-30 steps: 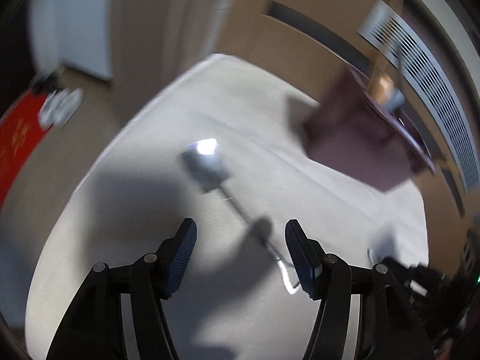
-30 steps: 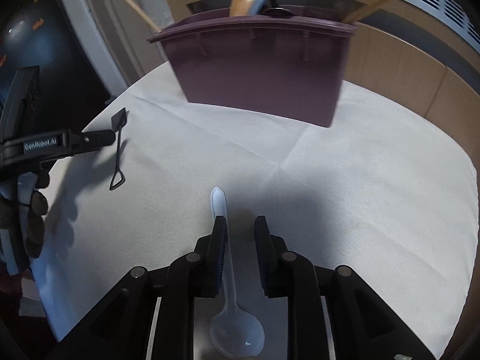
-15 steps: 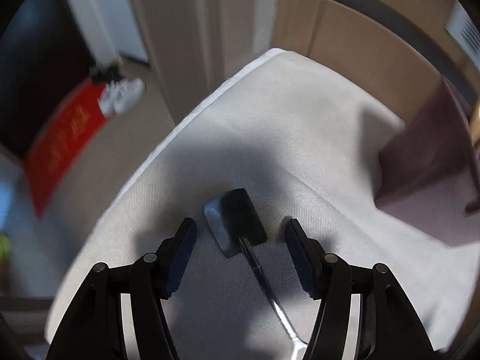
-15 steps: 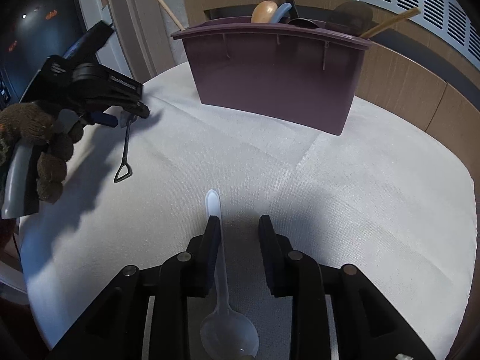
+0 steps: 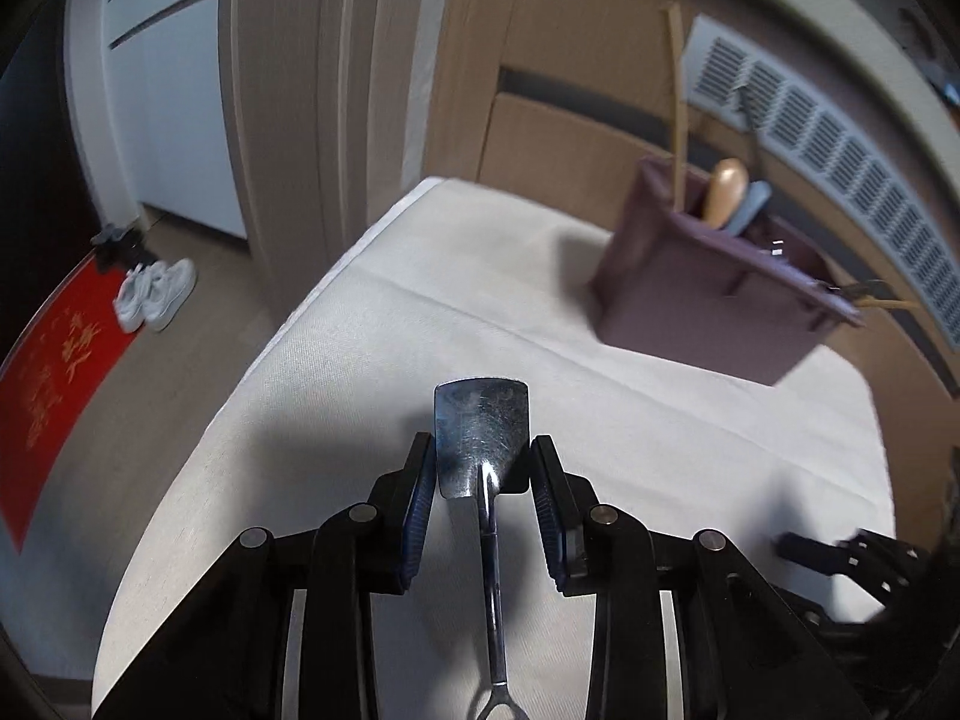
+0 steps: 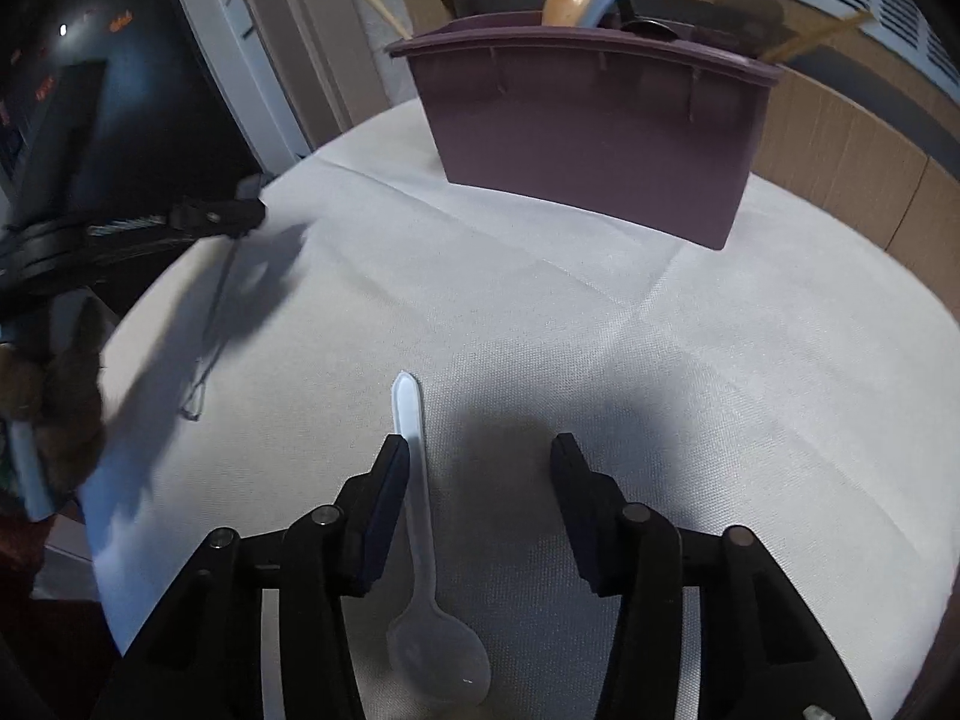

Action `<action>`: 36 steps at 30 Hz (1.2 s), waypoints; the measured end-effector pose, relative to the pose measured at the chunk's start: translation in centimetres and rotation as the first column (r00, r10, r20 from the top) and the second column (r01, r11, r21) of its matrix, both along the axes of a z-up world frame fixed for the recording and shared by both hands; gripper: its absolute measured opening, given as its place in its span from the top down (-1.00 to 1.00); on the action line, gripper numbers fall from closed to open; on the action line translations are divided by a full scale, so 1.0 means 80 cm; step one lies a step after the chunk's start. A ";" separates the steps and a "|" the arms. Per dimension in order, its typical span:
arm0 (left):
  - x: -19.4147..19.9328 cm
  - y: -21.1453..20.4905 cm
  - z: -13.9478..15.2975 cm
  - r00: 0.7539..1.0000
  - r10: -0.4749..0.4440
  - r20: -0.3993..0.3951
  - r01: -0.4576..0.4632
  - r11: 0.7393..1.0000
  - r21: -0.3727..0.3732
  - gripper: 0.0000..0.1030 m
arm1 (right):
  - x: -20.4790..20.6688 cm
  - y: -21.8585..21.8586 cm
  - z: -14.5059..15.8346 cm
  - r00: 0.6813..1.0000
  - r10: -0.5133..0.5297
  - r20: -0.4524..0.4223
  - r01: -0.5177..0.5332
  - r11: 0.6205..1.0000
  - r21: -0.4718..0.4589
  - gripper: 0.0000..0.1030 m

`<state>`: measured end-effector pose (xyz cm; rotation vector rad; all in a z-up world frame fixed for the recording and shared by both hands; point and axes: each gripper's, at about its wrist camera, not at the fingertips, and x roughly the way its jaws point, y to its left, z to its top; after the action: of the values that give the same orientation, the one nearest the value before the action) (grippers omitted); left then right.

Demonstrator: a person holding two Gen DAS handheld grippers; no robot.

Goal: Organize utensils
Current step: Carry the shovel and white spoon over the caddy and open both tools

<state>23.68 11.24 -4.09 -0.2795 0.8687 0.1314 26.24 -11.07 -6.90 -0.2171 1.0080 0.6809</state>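
My left gripper [image 5: 480, 447] is closing its jaws on the blade of a small metal spatula [image 5: 480, 414], and both blue pads touch the blade's sides. In the right wrist view the spatula's thin handle [image 6: 216, 312] hangs blurred from that gripper [image 6: 240, 219], just above the cloth. My right gripper [image 6: 480, 450] is opening its jaws. A white plastic spoon [image 6: 414, 480] lies flat on the cloth between them, close against the left finger, bowl toward the camera. The purple organizer [image 6: 594, 138] stands at the table's far side.
The organizer [image 5: 708, 300] holds a wooden spoon [image 6: 567, 0], chopsticks and dark utensils. White cloth [image 6: 660, 360] covers the table, whose left edge drops to the floor. Shoes [image 5: 156, 294] and a red mat [image 5: 54, 384] lie on the floor. A furry-gloved hand [image 6: 60, 396] grips the left tool.
The left jaws came down around the spatula blade, closed on it and raised it off the cloth. The right jaws spread wide apart while the spoon stayed lying on the cloth.
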 end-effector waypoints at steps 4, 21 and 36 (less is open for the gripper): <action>-0.017 -0.006 0.014 0.998 -0.026 0.049 0.026 1.000 0.013 0.37 | -0.019 0.032 0.001 0.997 0.073 0.012 -0.072 0.997 -0.039 0.46; -0.030 -0.051 0.243 0.808 -0.167 0.564 0.163 0.985 0.058 0.37 | -0.006 -0.028 0.233 0.870 -0.208 0.446 0.061 0.945 0.321 0.82; 0.143 -0.067 0.179 0.785 -0.040 0.618 0.083 0.996 -0.041 0.37 | 0.139 -0.036 0.223 0.792 -0.465 0.395 0.211 0.817 0.537 0.81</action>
<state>35.15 5.88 10.20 -0.3299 0.2221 -0.0546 37.34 -13.97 10.95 0.2142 0.3240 0.4641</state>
